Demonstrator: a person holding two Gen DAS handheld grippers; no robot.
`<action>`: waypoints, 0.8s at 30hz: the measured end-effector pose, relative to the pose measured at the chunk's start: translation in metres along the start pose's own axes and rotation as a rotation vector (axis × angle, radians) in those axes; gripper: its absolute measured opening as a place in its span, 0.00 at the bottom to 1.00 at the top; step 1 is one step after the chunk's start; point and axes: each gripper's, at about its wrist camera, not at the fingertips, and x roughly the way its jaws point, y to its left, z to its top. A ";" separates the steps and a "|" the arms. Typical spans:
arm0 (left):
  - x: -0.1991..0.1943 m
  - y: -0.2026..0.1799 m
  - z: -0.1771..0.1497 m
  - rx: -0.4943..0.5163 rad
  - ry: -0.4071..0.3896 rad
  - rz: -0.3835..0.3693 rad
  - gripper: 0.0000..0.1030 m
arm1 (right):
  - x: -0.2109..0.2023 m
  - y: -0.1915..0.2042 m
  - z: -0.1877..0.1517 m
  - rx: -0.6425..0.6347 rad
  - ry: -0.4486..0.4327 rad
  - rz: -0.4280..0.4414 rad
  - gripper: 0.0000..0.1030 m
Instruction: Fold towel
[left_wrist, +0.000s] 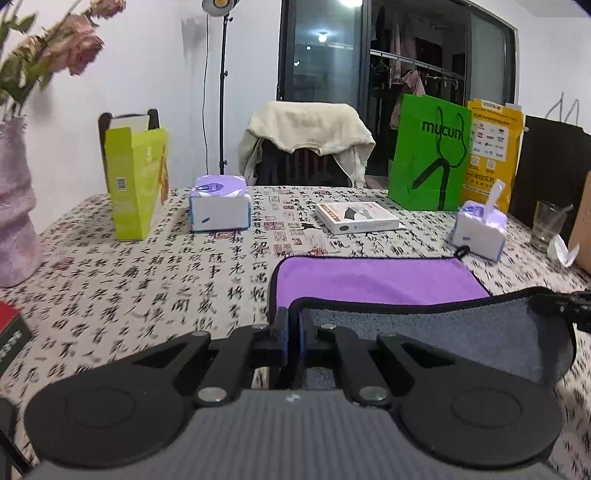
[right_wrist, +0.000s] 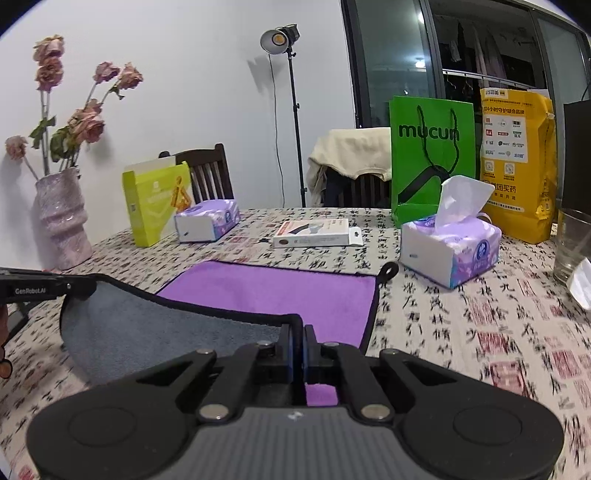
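A purple towel (left_wrist: 380, 278) with black edging lies on a table (left_wrist: 147, 280) covered in a calligraphy-print cloth, its long axis running left to right across the scene. Its near edge is lifted off the table and turned back, showing a gray underside (right_wrist: 147, 325). A small black hanging loop (right_wrist: 389, 270) sticks out at the far right corner.

The left gripper (left_wrist: 293, 332) has its jaws pressed together on the near left corner of the towel; the right gripper (right_wrist: 298, 347) is clamped on the near right corner in the same way. Seen from the right wrist, the left tool's side carries the lettering "GenRobot.AI".

Just beyond the far right corner sits an opened tissue pack (right_wrist: 452, 251), a sheet standing up from its slot. A flat white box (right_wrist: 314, 232) lies past the far edge, and a second tissue pack (left_wrist: 219, 208) rests further left beside an open yellow-green carton (left_wrist: 136, 184). At the far right stands a green paper bag (right_wrist: 432, 162) printed "mucun", next to a yellow bag (right_wrist: 517, 166) covered in Chinese print too small to read. A drinking glass (right_wrist: 570, 245) stands at the right edge. A pale vase (right_wrist: 64, 218) of dried roses occupies the left side.
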 end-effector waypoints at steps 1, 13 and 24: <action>0.006 0.002 0.004 -0.008 0.008 -0.006 0.06 | 0.005 -0.002 0.004 0.001 0.004 -0.002 0.04; 0.091 0.008 0.051 -0.045 0.123 -0.012 0.06 | 0.075 -0.041 0.039 0.072 0.070 -0.013 0.04; 0.156 0.011 0.073 -0.090 0.190 -0.008 0.06 | 0.135 -0.065 0.059 0.090 0.131 -0.045 0.04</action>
